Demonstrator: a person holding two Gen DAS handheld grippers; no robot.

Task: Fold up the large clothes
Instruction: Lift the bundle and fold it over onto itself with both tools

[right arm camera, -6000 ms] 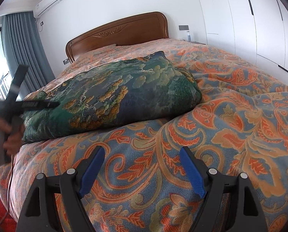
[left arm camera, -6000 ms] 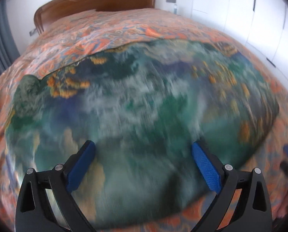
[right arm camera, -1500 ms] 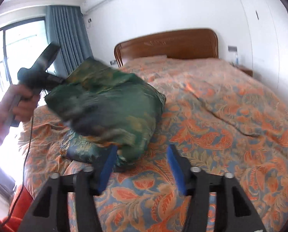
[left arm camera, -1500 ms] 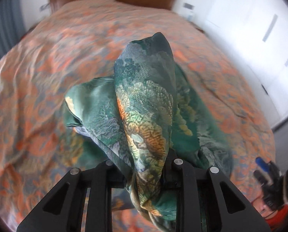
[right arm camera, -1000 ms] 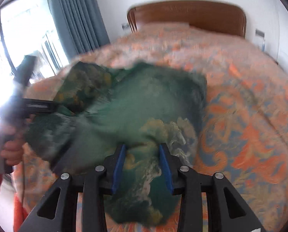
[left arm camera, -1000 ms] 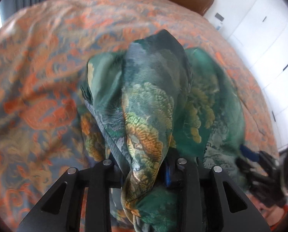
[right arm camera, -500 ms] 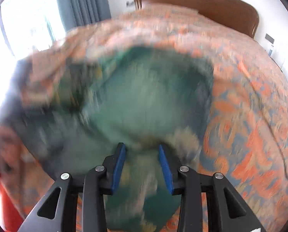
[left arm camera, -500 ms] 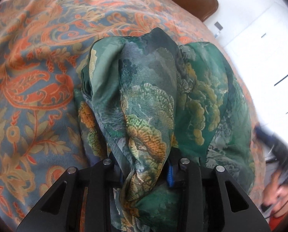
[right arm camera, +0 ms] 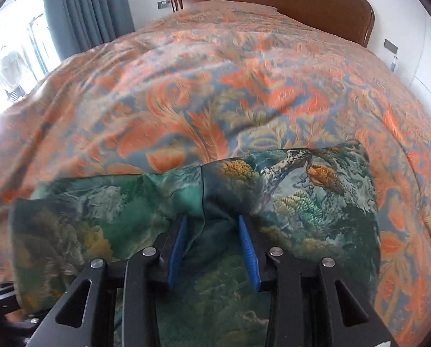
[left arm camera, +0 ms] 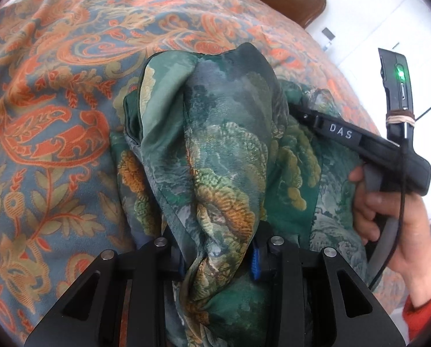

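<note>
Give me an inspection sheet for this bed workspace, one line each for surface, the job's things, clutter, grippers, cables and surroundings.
Surface: orange patterned bedspread, wrinkled.
Job's things: green printed garment, bunched at the near edge of the bed, part lifted into a peak.
Clutter: nothing seen.
Grippers: left gripper clamps a thick fold of the garment; right gripper has cloth pinched between its blue pads, and a hand holds its handle.
Cables: thin black cable hangs from the right gripper's handle.
Surroundings: wooden headboard, grey-blue curtain, bright window, white walls.
</note>
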